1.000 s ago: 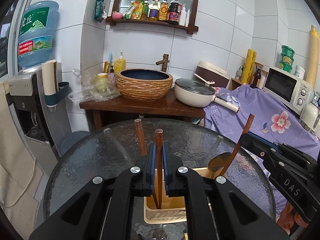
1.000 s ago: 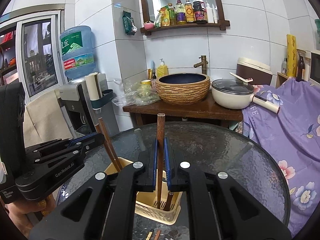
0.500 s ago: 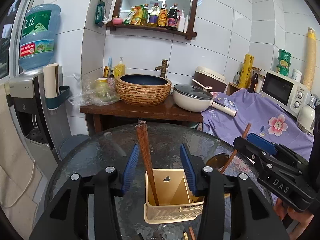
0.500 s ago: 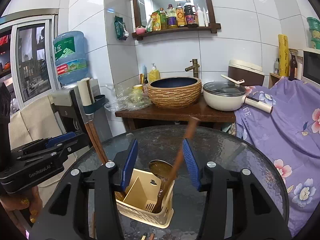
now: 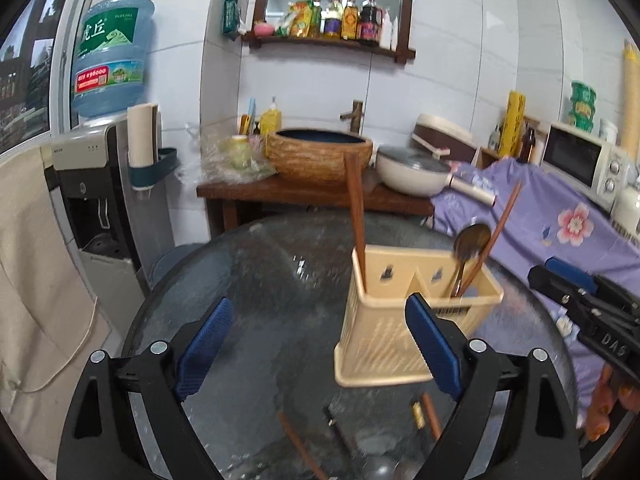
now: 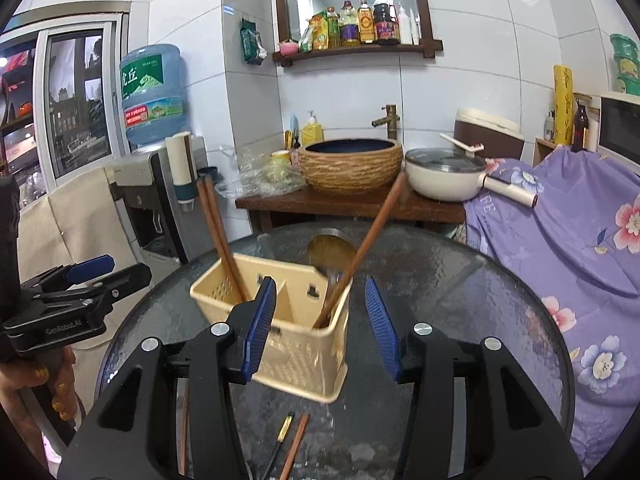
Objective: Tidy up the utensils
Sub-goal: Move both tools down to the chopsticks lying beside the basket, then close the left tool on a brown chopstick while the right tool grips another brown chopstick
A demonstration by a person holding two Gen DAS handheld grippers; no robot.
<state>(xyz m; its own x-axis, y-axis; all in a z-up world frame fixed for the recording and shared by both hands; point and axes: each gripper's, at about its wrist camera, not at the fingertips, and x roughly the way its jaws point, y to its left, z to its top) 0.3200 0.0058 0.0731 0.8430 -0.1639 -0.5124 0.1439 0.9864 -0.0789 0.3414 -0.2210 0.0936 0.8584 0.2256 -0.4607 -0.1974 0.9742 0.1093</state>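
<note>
- The left gripper (image 5: 316, 342) is seen with its blue pads spread wide and opening further; nothing is held between them.
- A wooden chopstick (image 6: 183, 428) is seen lying flat on the glass table (image 6: 460, 280) under the frame of the right gripper (image 6: 322, 326), toward the left gripper's side; its long axis runs roughly toward the holder.
- The cream utensil holder (image 6: 296, 344) is placed just beyond both tools, chopsticks standing in its left compartment (image 6: 218, 224) and a spoon (image 6: 330, 254) with one chopstick leaning in its right compartment.
- A dark gold-banded utensil (image 6: 283, 434) and a second loose wooden chopstick (image 6: 296, 442) are seen side by side, near the holder's front, below and slightly ahead of the right gripper's pads.
- The right gripper is held partly open, with no thing pressed by its pads.
- It is judged that each hand is served by the loose pieces nearest it, and that a downward reach with jaws set across the stick's length is called for.
</note>
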